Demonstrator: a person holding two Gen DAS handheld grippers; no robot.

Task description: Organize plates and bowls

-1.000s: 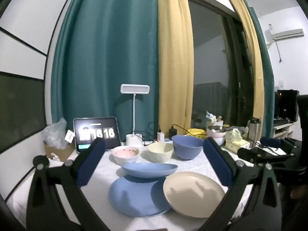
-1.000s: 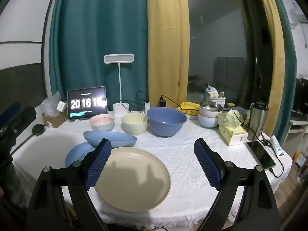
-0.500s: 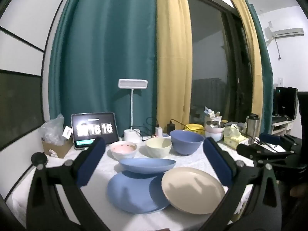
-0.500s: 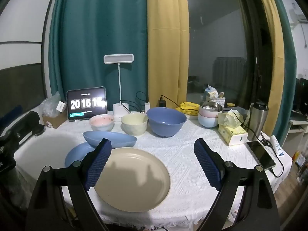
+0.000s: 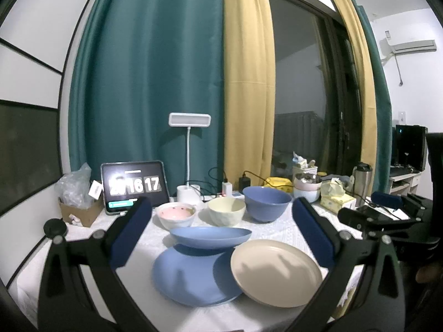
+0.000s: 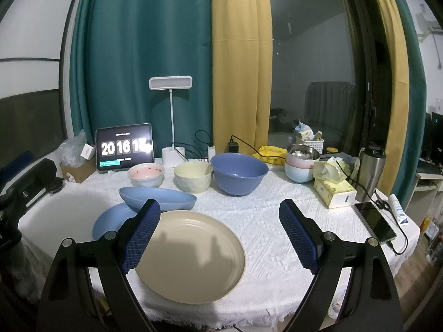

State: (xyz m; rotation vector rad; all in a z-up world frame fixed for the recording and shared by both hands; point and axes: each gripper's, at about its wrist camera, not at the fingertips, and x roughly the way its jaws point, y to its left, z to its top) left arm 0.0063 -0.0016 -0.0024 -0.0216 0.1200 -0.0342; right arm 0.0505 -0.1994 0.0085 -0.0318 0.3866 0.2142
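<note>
A: In the lower middle of the right wrist view, a cream plate (image 6: pixel 191 254) is seen lying flat on the white tablecloth (image 6: pixel 277 221), its left edge overlapping a blue plate (image 6: pixel 110 221). A shallow blue dish (image 6: pixel 157 197) is perched on the blue plate's far edge. Behind, in the centre, three bowls are lined up: a pink bowl (image 6: pixel 146 174), a cream bowl (image 6: pixel 193 177) and a blue bowl (image 6: pixel 238 173).

B: How are the grippers held?

A: The right gripper (image 6: pixel 218 232) is held with fingers wide apart, nothing between them. The left gripper (image 5: pixel 221 232) is likewise spread and empty, above the dishes.

B: What is advised for the step?

A: Nothing appears stacked yet. The cream plate is probably best taken by its near rim, lifted level, and the shallow dish cleared first so that it is not tipped.
</note>
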